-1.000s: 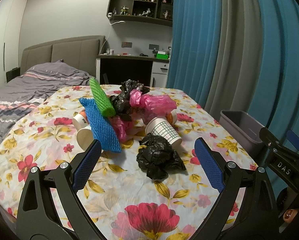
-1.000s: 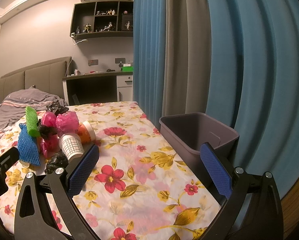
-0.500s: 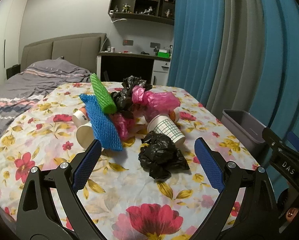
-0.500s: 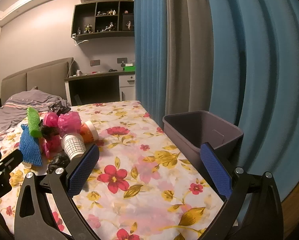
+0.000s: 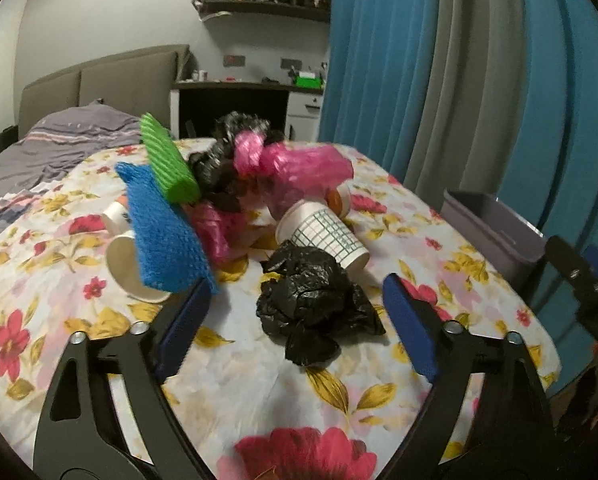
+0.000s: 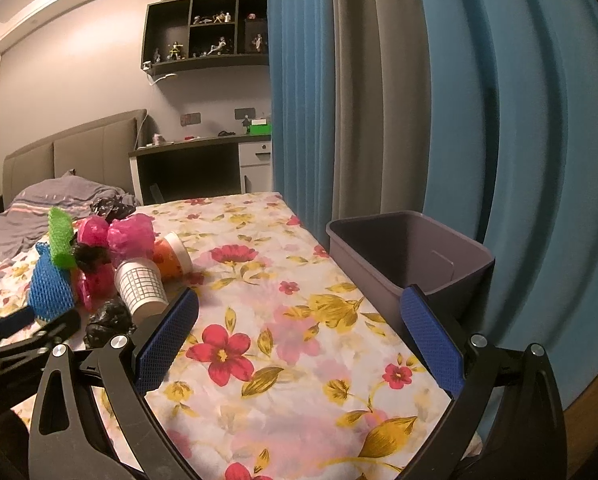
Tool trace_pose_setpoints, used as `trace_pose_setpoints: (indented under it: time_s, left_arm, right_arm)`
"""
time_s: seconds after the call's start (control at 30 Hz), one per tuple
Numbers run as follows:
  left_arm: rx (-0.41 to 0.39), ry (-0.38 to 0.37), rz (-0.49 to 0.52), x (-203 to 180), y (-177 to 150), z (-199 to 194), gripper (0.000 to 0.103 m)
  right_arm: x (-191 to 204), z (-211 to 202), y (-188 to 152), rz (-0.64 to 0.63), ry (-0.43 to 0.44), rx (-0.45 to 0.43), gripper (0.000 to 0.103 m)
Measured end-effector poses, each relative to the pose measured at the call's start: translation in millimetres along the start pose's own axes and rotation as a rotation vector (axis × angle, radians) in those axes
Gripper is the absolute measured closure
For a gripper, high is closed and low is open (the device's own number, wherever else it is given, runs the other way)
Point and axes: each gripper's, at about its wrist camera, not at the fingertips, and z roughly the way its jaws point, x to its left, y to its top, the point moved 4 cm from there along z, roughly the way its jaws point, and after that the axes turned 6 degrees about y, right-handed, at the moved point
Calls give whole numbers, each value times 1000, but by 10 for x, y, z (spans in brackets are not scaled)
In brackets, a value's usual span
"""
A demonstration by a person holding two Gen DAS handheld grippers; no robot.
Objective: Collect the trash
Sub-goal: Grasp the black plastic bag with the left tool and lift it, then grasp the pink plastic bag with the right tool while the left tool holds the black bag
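Two grippers and one heap of trash on a flower-print bench, listed near to far.

- My left gripper [image 5: 295,316]: jaws apart but just been closing in, pads not yet touching anything; the crumpled black bag lies between them, a little ahead of the tips.
- My right gripper [image 6: 299,334]: jaws wide apart, nothing between them, only bare flowered cloth under them, with the bin just beyond the right-hand pad.
- Crumpled black bag [image 5: 315,300]: nearest piece of the heap, lying on the bench [image 5: 259,384] in front of the checked cup.
- Checked paper cup [image 5: 325,236]: on its side, mouth towards me, touching the black bag.
- Blue foam net [image 5: 165,236]: draped over a white paper cup [image 5: 125,270] that lies on its side at the left of the heap.
- Green foam net [image 5: 169,164]: leaning on top of the blue one, tilted.
- Pink plastic bags [image 5: 299,164]: bunched behind the checked cup; another pink wad sits lower in the middle.
- Orange cup [image 6: 171,256]: on its side behind the checked cup.
- Second black bag [image 5: 235,132]: at the far side of the heap.
- Grey bin [image 6: 411,256]: at the right edge of the bench by the blue curtain [image 6: 499,120], well apart from the heap; nothing shows in the part of its inside that I can see.
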Motion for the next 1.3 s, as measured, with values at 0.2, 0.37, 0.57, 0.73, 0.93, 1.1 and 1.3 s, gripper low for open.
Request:
trace_pose_setpoints:
  time_s: [0.2,0.37,0.57,0.73,0.93,1.1,1.3]
  left_arm:
    - [137,-48,-12,-23,-70,393,46]
    - [194,-80,-17,-27,-112,534,60]
    - [179,-103,-7,-28,-166,465,74]
    - [105,-78,-47,114,-155,164,75]
    - [-14,44,-111,519,29,-223,75]
    - [-42,111,-138,767,140,-321,75]
    - [-51,129,-175,946,191,-334,75]
  right_arm:
    - [-40,80,-8,5,11,12,5]
    - [-38,146,-25,2,47,33,5]
    - [62,190,-17,-9,102,43,5]
    - [169,253,-1,-13,158,56,6]
    - [401,386,52,-20,234,72,12]
    - [713,615,128,-50,309,104,25]
    - [1139,1007,244,-126,392,174,39]
